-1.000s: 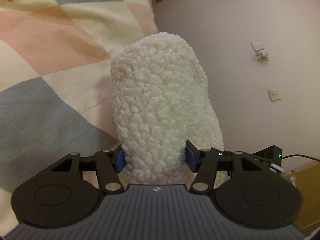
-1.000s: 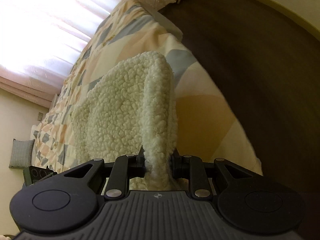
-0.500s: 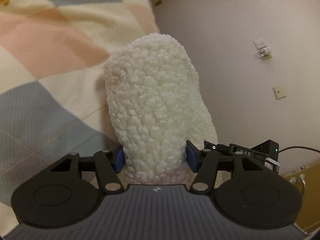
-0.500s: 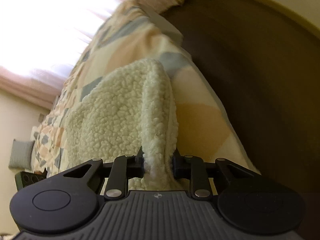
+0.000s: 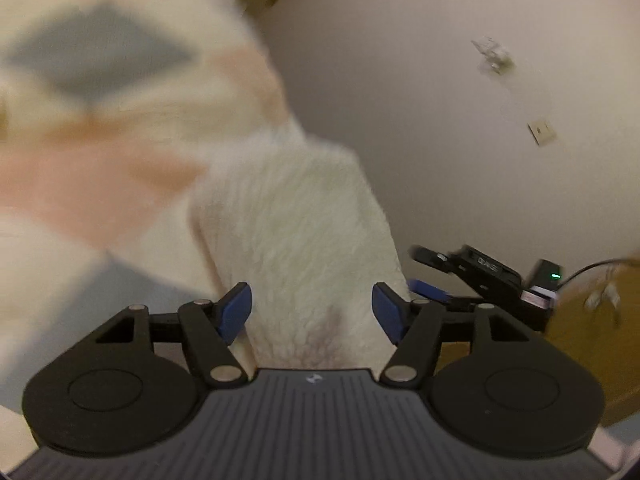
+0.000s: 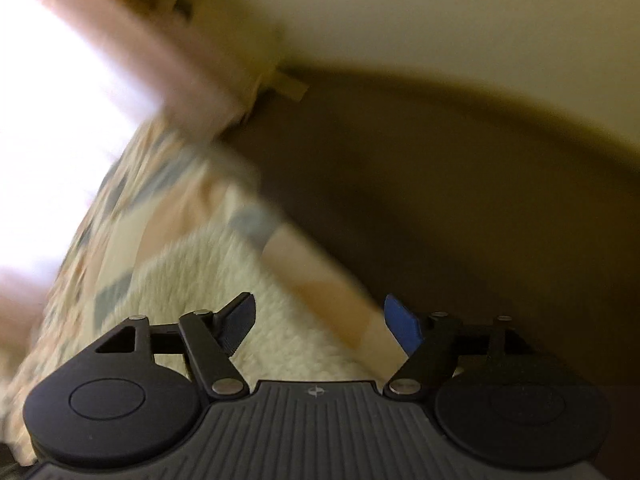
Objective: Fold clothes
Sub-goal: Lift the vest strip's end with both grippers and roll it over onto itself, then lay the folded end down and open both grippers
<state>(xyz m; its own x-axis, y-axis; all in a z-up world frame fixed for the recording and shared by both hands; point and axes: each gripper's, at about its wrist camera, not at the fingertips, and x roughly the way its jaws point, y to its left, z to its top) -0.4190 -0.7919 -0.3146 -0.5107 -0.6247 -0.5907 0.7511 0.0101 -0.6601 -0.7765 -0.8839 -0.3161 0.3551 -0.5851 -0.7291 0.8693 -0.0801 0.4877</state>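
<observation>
A: Fleecy white sherpa garment lies on patchwork quilt, frame centre, between my left gripper pads — soft, light, floppy.

B: Both spread wide, right gripper too. I'd pinch a doubled edge.

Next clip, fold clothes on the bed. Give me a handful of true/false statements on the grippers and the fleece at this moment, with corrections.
1. The left gripper is clamped tight on the white fleece garment. False: its jaws stand apart, with the fleece loose between them.
2. The right gripper is open. True.
3. The fleece lies on a patchwork bedspread. True, as far as the blur lets one tell.
4. The right wrist view shows the fleece hanging in the air, off the bed. False: it rests low on the bedspread, below the open jaws.
5. A black device with a green light shows at the right of the left wrist view. True.
</observation>
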